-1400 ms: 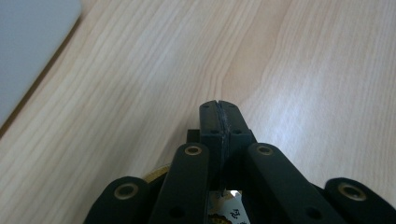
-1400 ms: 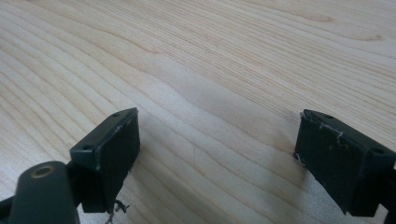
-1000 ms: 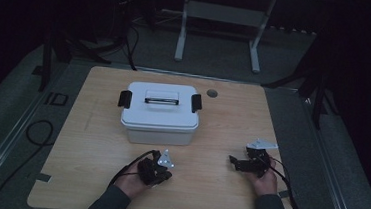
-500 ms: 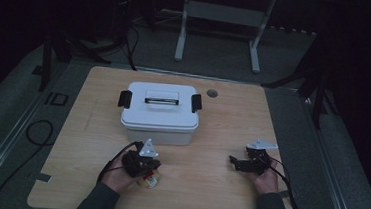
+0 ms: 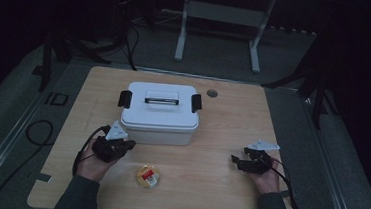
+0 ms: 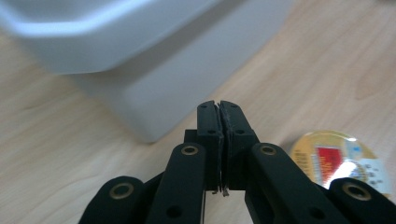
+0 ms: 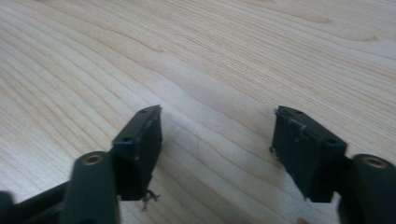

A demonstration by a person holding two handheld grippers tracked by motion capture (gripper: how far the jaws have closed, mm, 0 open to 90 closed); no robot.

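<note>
Both your grippers sit low on the wooden table (image 5: pixel 222 122), white lidded box (image 5: pixel 160 115) between and behind them

Your left gripper (image 5: pixel 129 144) has its jaws pressed flat together with nothing between them, tips just off the near left corner of the box; in the left gripper view that corner (image 6: pixel 144 93) fills the space straight ahead. A small round yellow container with a red label (image 5: pixel 148 176) lies flat on the table, near your left hand (image 5: pixel 94 160), apart from the jaws and the box. Your right gripper (image 5: pixel 234 161) is well apart on the right side, jaws spread wide over bare wood, holding nothing. Box lid is on, black latches at both ends
</note>
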